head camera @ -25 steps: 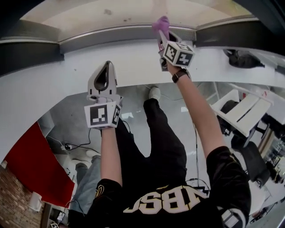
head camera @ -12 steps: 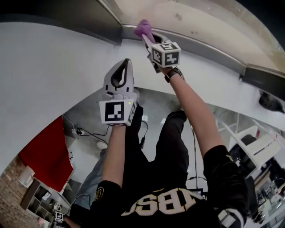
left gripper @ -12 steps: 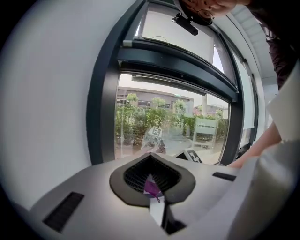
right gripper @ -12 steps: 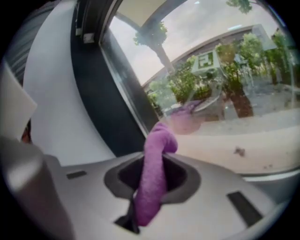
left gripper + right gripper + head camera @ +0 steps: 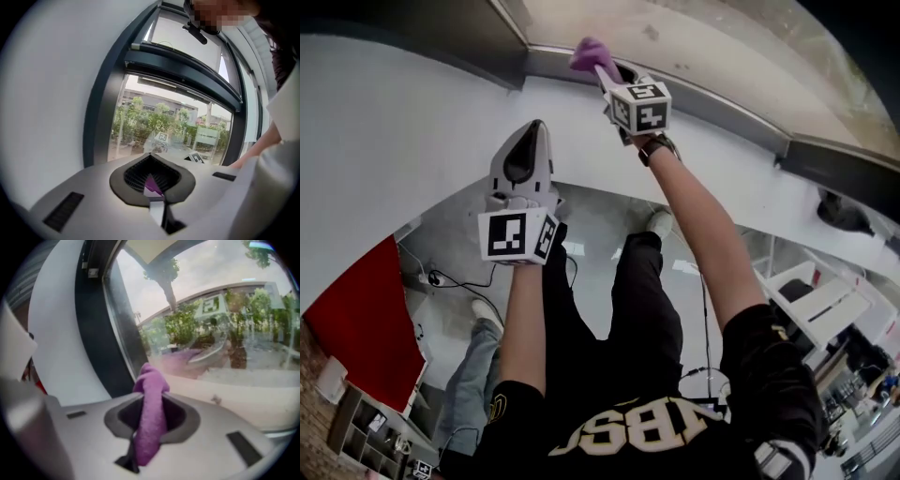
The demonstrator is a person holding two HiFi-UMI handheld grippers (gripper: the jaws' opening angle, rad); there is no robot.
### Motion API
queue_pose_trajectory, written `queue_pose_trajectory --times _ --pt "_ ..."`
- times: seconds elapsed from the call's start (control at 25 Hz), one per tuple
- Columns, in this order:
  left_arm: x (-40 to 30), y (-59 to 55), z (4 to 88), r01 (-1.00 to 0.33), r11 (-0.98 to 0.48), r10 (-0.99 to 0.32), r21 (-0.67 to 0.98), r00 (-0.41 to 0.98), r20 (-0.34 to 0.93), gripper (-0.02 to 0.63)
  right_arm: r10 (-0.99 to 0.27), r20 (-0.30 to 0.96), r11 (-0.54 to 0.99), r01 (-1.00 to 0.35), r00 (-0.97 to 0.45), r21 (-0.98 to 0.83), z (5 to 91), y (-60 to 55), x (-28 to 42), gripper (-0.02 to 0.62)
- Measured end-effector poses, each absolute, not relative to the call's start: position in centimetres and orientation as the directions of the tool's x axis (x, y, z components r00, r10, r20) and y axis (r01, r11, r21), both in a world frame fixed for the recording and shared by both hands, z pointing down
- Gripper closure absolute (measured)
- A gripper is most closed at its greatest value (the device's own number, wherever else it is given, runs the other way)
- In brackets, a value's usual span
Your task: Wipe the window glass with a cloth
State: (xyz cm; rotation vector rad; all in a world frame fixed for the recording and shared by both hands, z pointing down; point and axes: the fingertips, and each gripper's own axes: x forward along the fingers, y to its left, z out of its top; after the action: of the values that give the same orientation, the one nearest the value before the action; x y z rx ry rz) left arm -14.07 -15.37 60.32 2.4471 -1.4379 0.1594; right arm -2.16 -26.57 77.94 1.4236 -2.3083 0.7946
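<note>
Right gripper point(image 5: 600, 73) clamps purple cloth point(image 5: 150, 394), its lower end hidden between fingers point(image 5: 208, 427).

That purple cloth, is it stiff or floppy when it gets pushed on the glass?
Probably floppy: the purple cloth bunches into a soft fold between the shut jaws of the right gripper. It looks light and would likely flatten against the window glass.

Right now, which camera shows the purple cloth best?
The right gripper view: the purple cloth stands large and central, pinched in the right gripper, close to the window glass. The head view shows only its small tip past that gripper. The left gripper view shows just a purple sliver, unclear whether cloth.
</note>
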Motion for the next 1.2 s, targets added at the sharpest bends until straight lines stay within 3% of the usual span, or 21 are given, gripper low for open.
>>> queue_pose_trajectory --times 0.4,0.56,0.68,0.8,0.92,1.2 --pt "8.9 -9.0 61.4 -0.712 -0.642 -0.69 0.285 0.698 0.19 0.592 -0.773 0.623 -0.029 -0.974 -0.121 -0.225 79.2 -14.7 30.6 0.517" --pt "17.3 -5.0 61.6 -0.602 -0.733 -0.582 0.318 0.796 0.165 0.592 -0.748 0.655 -0.384 -0.873 0.104 -0.3 80.0 -8.3 44.1 0.515" --pt "20.7 -3.1 62.1 -0.574 -0.754 -0.55 0.32 0.818 0.171 0.592 -0.702 0.672 -0.565 -0.758 0.235 -0.326 80.6 -4.2 50.6 0.516" --pt "21.7 -2.7 62.5 -0.579 -0.748 -0.552 0.323 0.814 0.181 0.592 -0.687 0.671 -0.606 -0.729 0.28 -0.317 80.4 -2.7 52.4 0.517" --pt "20.9 -3.1 62.5 -0.606 -0.729 -0.576 0.319 0.794 0.193 0.592 -0.715 0.658 -0.554 -0.765 0.236 -0.328 79.9 -3.9 50.3 0.517" --pt "13.6 -6.5 60.9 -0.69 -0.683 -0.653 0.237 0.723 0.225 0.592 -0.775 0.632 -0.238 -0.916 -0.021 -0.322 79.8 -10.7 34.0 0.515"
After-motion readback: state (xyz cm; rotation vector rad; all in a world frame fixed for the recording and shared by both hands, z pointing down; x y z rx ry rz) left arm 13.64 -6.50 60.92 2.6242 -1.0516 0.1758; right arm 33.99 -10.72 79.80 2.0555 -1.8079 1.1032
